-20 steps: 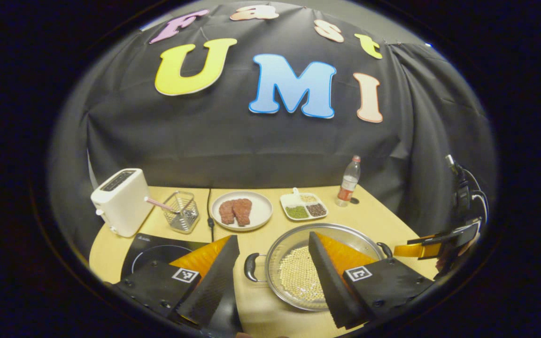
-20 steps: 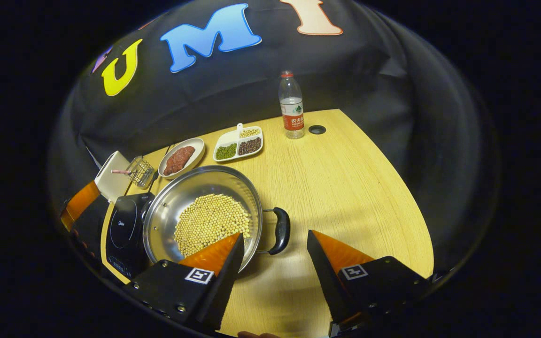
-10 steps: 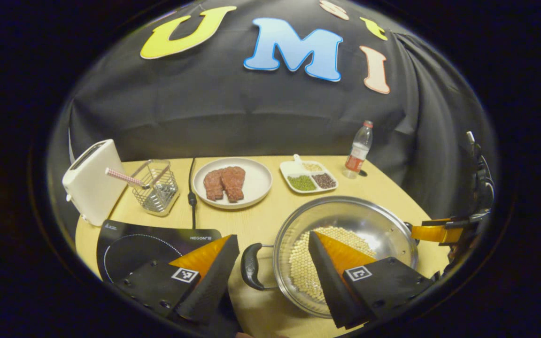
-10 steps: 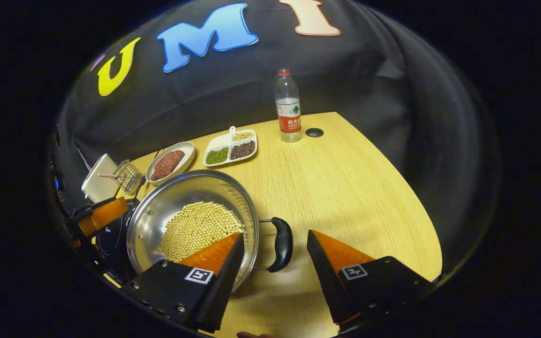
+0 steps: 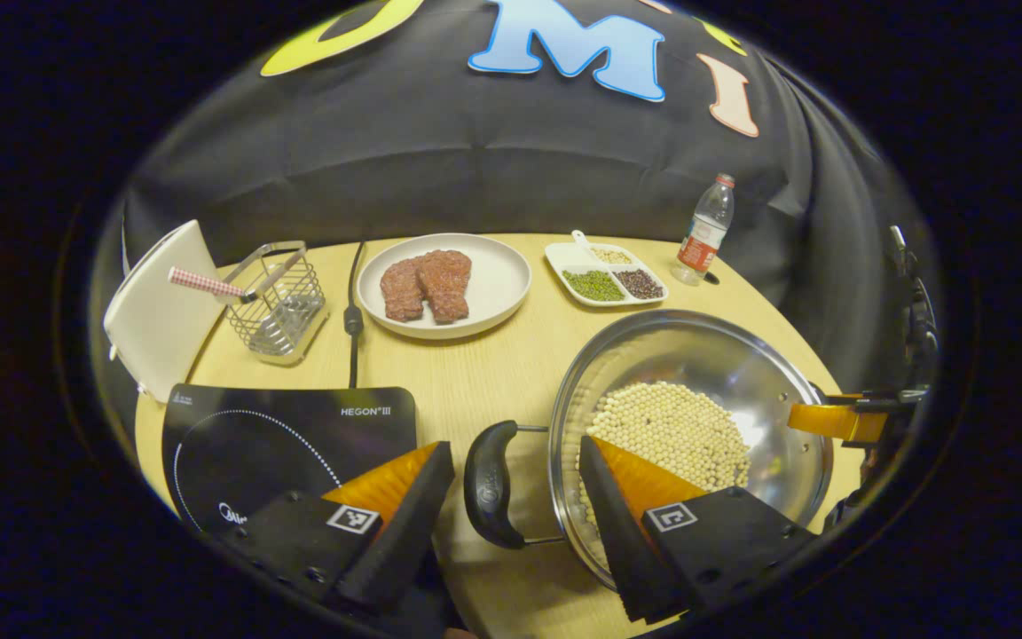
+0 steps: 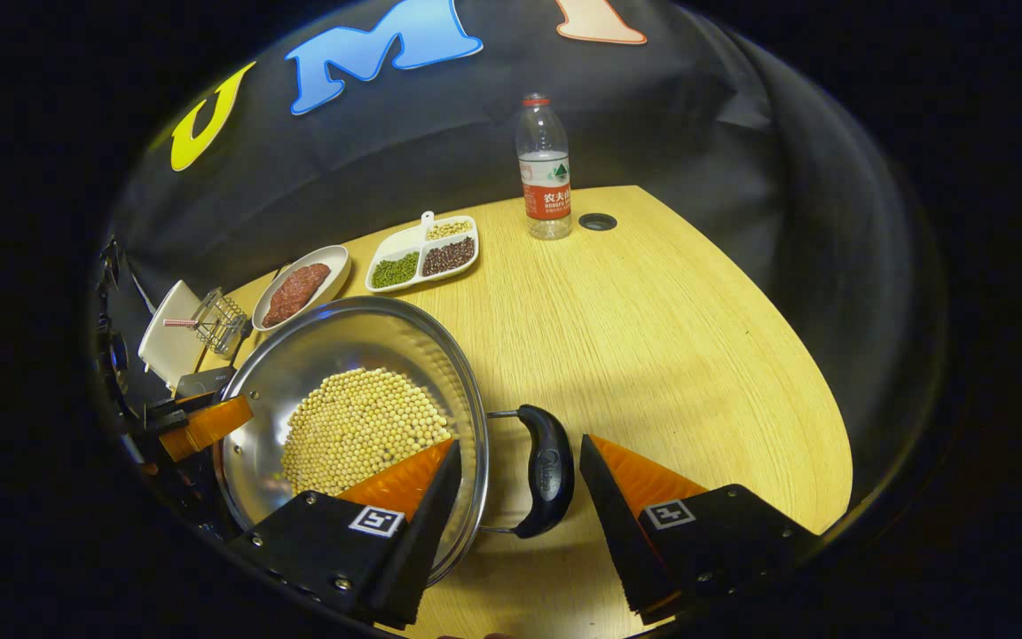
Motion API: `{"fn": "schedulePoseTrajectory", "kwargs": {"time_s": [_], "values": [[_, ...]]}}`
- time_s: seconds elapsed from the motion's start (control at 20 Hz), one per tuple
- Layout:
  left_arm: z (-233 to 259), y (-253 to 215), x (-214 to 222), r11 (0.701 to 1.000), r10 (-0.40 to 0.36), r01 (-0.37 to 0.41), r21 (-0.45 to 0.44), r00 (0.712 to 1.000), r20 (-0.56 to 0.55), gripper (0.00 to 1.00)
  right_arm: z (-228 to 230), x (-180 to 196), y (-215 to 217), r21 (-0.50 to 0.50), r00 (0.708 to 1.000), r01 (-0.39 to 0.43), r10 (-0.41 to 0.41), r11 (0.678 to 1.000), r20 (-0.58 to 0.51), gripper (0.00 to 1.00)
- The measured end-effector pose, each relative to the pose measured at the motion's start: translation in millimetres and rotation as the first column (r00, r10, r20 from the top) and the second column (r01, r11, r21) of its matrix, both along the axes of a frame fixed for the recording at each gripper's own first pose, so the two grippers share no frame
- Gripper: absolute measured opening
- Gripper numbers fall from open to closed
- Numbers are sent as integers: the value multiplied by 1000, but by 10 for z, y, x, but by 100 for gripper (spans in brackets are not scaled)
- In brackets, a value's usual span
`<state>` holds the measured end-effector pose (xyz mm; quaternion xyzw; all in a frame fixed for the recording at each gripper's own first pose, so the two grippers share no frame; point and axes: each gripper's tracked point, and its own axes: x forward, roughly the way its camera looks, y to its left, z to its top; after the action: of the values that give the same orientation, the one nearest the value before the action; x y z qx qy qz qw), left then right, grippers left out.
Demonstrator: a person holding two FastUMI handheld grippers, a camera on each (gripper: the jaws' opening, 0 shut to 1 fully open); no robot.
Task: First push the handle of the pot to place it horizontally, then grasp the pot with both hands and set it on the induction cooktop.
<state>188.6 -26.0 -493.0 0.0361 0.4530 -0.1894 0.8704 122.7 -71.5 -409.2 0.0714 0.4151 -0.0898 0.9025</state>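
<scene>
A steel pot (image 5: 706, 346) holding pale beans (image 5: 671, 426) sits on the wooden table, to the right of the black induction cooktop (image 5: 280, 435). Its two black handles point sideways. In the left gripper view, the near handle (image 5: 491, 484) lies in the gap of my left gripper (image 5: 511, 453), which is open, with neither finger touching it. In the right gripper view, the pot (image 6: 342, 337) is at the left and its other handle (image 6: 548, 470) lies in the gap of my open right gripper (image 6: 518, 448). The left gripper (image 6: 200, 424) shows beyond the pot's far rim.
A white toaster (image 5: 152, 319), a wire basket (image 5: 280, 288), a plate of meat (image 5: 444, 284), a divided dish of beans (image 5: 604, 275) and a water bottle (image 5: 706, 231) line the back. A black cable (image 5: 353, 311) runs to the cooktop. Bare table (image 6: 671, 337) lies right of the pot.
Both grippers have moved down and in toward the pot. Each handle now lies between a gripper's fingers. The pot has not shifted on the table.
</scene>
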Motion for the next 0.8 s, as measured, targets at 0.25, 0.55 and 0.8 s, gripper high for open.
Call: {"fn": "schedulePoseTrajectory", "kwargs": {"time_s": [0.25,0.55,0.8], "values": [[-102,3,-30,999,-23,24,40,999,-24,72,-156,24,27,17,999,12,-11,1000,-44,77],[-72,10,-58,998,-7,11,68,998,-64,63,-167,16,24,53,996,48,-44,997,-78,57],[-68,-2,-136,996,-14,21,84,997,-81,63,-141,22,25,53,994,37,-32,998,-106,53]]}}
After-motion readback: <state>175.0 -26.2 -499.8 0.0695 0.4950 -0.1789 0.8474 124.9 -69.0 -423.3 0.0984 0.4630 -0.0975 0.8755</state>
